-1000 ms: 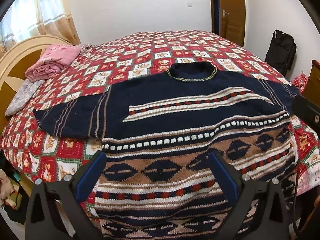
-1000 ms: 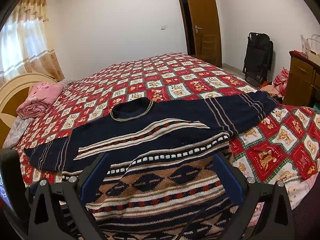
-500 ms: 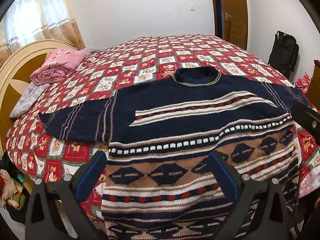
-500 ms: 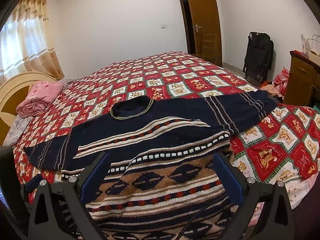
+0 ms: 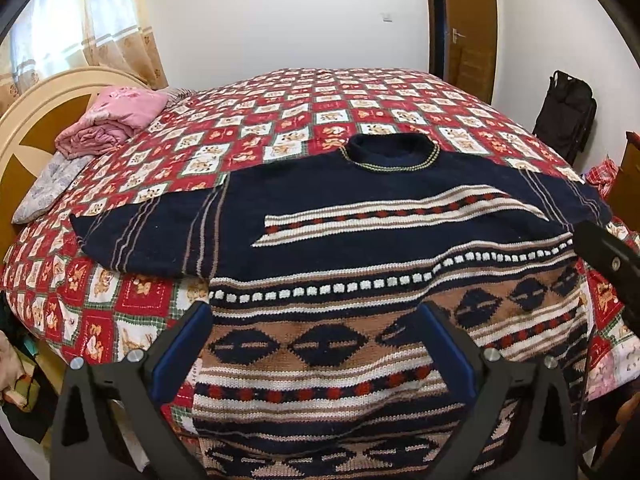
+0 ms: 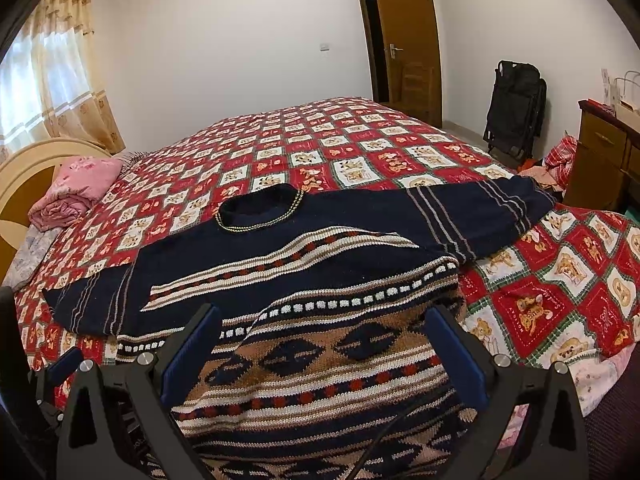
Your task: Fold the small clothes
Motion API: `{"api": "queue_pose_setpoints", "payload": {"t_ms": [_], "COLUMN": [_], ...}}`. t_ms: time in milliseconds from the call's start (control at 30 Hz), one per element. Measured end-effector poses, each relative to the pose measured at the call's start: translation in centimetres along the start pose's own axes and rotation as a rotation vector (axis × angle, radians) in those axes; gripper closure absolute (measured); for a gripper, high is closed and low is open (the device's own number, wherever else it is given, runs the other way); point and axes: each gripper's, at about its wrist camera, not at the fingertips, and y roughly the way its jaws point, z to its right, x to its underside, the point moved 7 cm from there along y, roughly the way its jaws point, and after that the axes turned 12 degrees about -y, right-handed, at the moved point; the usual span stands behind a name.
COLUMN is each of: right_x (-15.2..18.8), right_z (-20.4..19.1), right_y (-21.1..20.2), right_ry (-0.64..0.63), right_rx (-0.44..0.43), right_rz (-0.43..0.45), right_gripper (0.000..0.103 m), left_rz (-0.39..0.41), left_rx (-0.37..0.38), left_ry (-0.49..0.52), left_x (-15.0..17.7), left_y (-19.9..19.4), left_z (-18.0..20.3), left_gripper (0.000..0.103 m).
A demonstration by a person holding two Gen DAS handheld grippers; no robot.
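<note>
The sweater lies flat and face up on the bed, spread over the near edge, its hem hanging toward the fingers and its collar pointing away toward the far side. Its body runs lengthwise straight ahead from both grippers, while the two sleeves stretch crosswise, left and right. The left gripper hovers over the lower left of the body with its fingers spread wide and nothing between them; the right gripper hovers beside it over the lower right, equally wide and empty. The left sleeve is nearer the left gripper and the right sleeve nearer the right, so each sleeve likely suits its own side for folding inward
</note>
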Motion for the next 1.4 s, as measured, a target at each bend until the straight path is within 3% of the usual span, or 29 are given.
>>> {"api": "queue_pose_setpoints", "payload": {"t_ms": [1167, 1400], "right_x": [0.2, -0.4], "right_z": [1.0, 3.2], "right_y": [0.8, 1.7], "right_ry": [-0.001, 0.029], "right_rx": [0.049, 0.039], "right_rz": [-0.045, -0.033], "right_gripper": [0.001, 0.001], "left_rz": [-0.002, -0.031], "left_rx": [0.010, 0.058], "left_ry": [0.015, 0.025], "left_x": [0.1, 0.3], "left_y": [0.0, 0.5], "left_z": [0.7, 1.2], "left_gripper": [0.000, 0.000]}}
